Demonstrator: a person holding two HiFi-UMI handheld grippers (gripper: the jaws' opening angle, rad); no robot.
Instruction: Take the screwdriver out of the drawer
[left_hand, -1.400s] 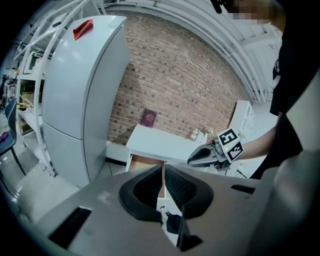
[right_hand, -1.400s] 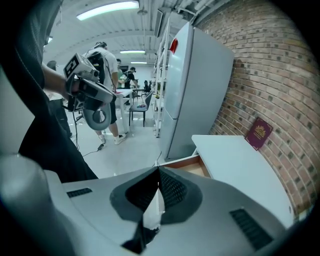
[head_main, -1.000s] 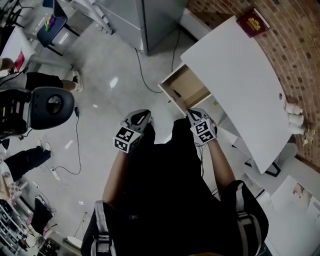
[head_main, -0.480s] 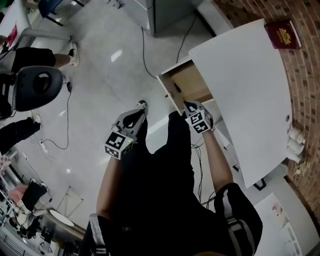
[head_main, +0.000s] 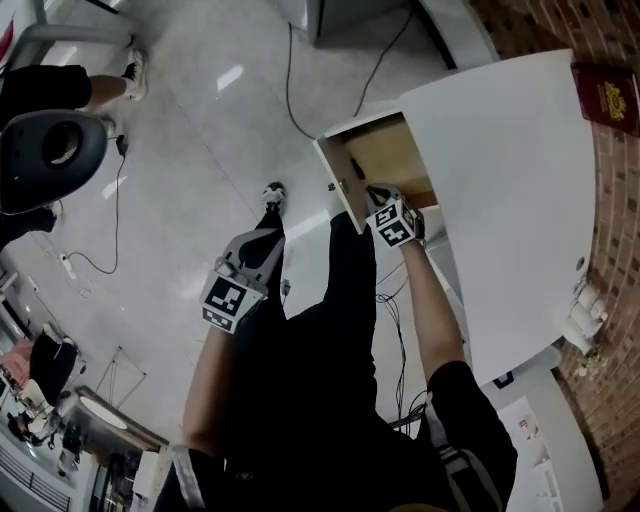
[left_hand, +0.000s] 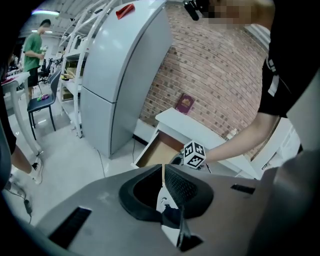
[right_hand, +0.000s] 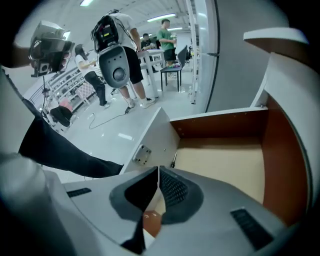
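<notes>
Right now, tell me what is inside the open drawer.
A dark screwdriver lies on the drawer floor near its front; the rest that shows is bare. The right gripper covers the near part, and the desk top hides the back.

This is a shared lab or workshop hall. In the head view a glossy pale floor (head_main: 180, 170) carries a loose cable (head_main: 289, 90) at twelve o'clock. A bare brick wall (head_main: 620, 210) runs down three o'clock behind a white counter (head_main: 510, 200) with an open drawer (head_main: 385, 160). The left gripper view shows a tall grey cabinet (left_hand: 120, 85), with metal racks (left_hand: 80, 47) and an office chair (left_hand: 42, 100) at nine o'clock. The right gripper view shows ceiling strip lights (right_hand: 161, 18) and people (right_hand: 167, 37) standing at twelve o'clock.
</notes>
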